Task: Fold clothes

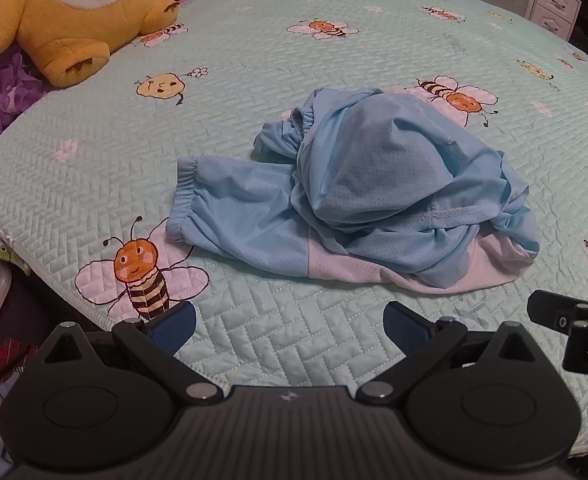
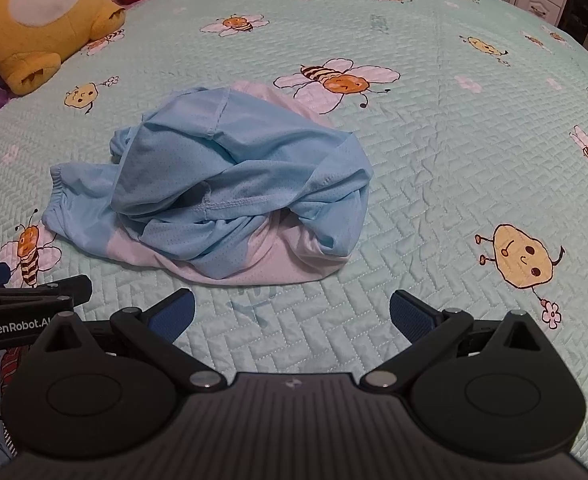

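From my left wrist view, my left gripper hangs low over the near edge of the bed, its blue pads spread wide with nothing between them. Just beyond lies the garment, a light blue piece with pale pink panels, heaped in a crumpled mound near the middle of the quilt. One elastic cuff trails out to the left, lying flat, which I judge the easiest place to start pulling the cloth straight. A yellow plush toy sits far left, well clear of the work. The tip of my right gripper pokes in at the right edge.

From my right wrist view, my right gripper is likewise wide open and empty, held just short of the garment, which here sits left of centre. This side shows what the other hides: the pink hem curling under the near right of the heap, and bare quilt to the right where I could spread things. My left gripper shows at the left edge.
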The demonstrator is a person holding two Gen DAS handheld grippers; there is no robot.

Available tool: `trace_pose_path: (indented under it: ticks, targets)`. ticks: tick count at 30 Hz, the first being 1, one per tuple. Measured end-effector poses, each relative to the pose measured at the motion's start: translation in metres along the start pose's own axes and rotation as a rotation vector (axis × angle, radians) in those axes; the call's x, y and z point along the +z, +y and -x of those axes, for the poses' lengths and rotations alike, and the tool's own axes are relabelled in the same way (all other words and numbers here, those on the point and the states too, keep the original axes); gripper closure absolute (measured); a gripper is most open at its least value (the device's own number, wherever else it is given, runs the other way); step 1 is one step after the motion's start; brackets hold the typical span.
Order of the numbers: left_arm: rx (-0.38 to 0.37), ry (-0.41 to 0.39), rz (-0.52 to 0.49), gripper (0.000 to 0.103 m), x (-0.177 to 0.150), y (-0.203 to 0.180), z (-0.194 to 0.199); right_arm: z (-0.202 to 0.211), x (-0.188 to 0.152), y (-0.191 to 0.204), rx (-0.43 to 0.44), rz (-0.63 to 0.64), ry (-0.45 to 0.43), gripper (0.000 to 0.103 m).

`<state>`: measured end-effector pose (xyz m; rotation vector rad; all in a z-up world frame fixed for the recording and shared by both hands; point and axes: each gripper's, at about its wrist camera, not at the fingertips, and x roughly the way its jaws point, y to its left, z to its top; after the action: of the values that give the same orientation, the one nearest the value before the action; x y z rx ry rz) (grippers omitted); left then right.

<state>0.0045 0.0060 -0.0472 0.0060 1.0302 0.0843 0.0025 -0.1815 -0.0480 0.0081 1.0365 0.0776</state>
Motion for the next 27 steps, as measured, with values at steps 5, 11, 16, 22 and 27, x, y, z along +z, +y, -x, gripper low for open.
trace_pose_path:
  ticks: [5,11,16,22,27]
  targets:
    - [-0.009,0.012,0.009,0.000,-0.001,0.003,-0.003,-0.001,0.000,0.003,-0.008,0.009,-0.002,0.001]
    - [-0.021,0.013,0.015,0.000,-0.002,0.005,-0.006,-0.002,0.002,0.008,-0.017,0.022,-0.003,0.001]
    - [-0.051,-0.021,0.040,0.000,-0.003,0.012,-0.004,0.010,0.007,0.005,0.090,0.024,-0.150,0.001]
    - [-0.045,0.001,0.076,0.000,-0.008,0.025,-0.013,0.016,0.018,0.017,0.094,0.197,-0.489,0.001]
    - [-0.044,0.025,0.084,0.000,-0.015,0.034,-0.020,-0.021,0.038,0.046,0.077,0.294,-0.434,0.002]
